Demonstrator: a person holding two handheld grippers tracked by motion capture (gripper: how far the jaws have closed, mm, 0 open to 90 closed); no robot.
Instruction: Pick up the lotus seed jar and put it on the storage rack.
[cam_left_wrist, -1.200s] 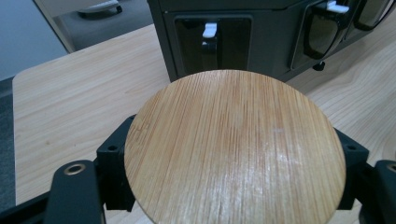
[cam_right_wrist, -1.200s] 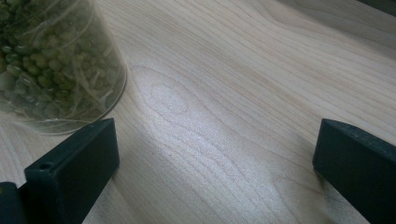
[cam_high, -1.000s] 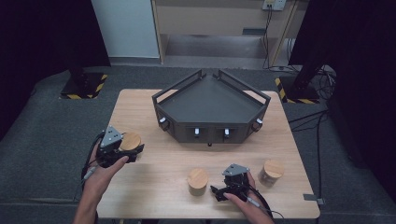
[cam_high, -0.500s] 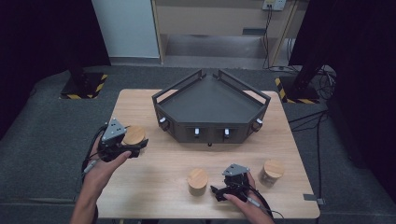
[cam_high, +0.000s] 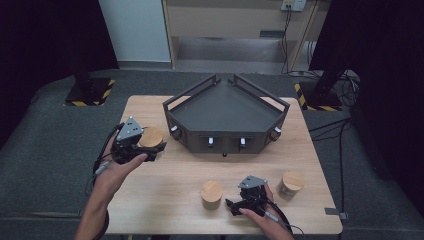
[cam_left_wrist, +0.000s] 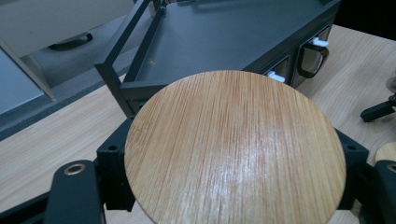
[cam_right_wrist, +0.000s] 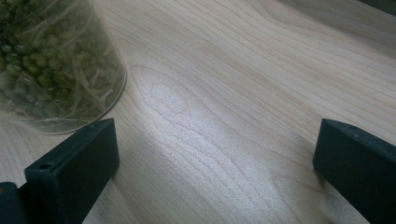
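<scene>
The left tool (cam_high: 148, 150) is gripping a jar with a round bamboo lid (cam_high: 151, 136), its jaws clamping the jar from both sides just below the lid, and is holding it over the left part of the desk (cam_high: 170, 175), near the left corner of the dark angular tray (cam_high: 225, 107). The right tool (cam_high: 235, 205) is resting low at the front of the desk with its jaws standing wide apart around bare wood. Beside one jaw a glass jar of green beans (cam_right_wrist: 51, 60) is standing. Another lidded jar (cam_high: 292, 182) is standing just to the right of that hand.
</scene>
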